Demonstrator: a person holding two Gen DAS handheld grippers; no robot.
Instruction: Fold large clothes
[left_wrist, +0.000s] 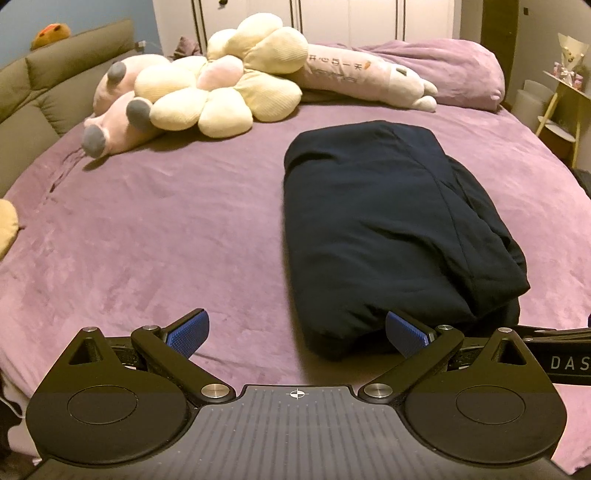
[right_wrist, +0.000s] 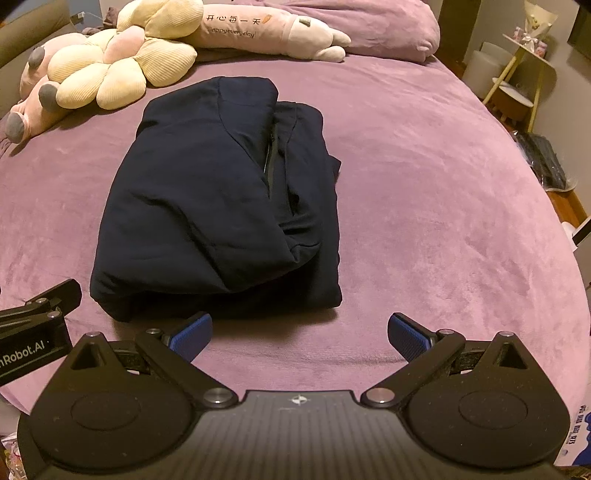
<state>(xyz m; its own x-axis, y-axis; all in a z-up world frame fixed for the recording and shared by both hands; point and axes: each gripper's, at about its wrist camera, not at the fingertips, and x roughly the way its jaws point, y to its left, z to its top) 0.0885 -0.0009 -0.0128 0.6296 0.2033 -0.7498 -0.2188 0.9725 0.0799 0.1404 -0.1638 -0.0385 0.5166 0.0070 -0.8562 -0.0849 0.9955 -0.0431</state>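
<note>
Garment: the dark navy jacket (right_wrist: 218, 199) lay on the purple bed cover (right_wrist: 443, 221), already folded into a thick rectangular bundle, with its long side running from 6 towards 12 o'clock in the right wrist view.
Upper layer: one folded flap lay over the left part, and a zip line showed along its right edge; a lower layer stuck out at 3 o'clock of the bundle.
Left claw: the left claw (left_wrist: 297, 334) was wide and held nothing; its right pad was just beside, perhaps touching, the near edge of the jacket (left_wrist: 388, 221).
Right claw: the right claw (right_wrist: 299, 334) was also wide and empty, over the bare cover, with the near edge of the bundle just beyond its left pad.
Surroundings: the flower cushion (left_wrist: 225, 81) and the long plush pillow (right_wrist: 258, 31) lay at 11 to 12 o'clock, well apart from the jacket.
Stage, as I judged: the folding looked nearly finished; only a last fold in half or a tidying seemed to remain.
Advice for the step: each claw should take one near corner through all layers, lift together at the same height, carry the edge towards 12 o'clock and lay it down square.
Risk: the padded cloth could spring open, and the loose lower layer at 3 o'clock could slip out.
</note>
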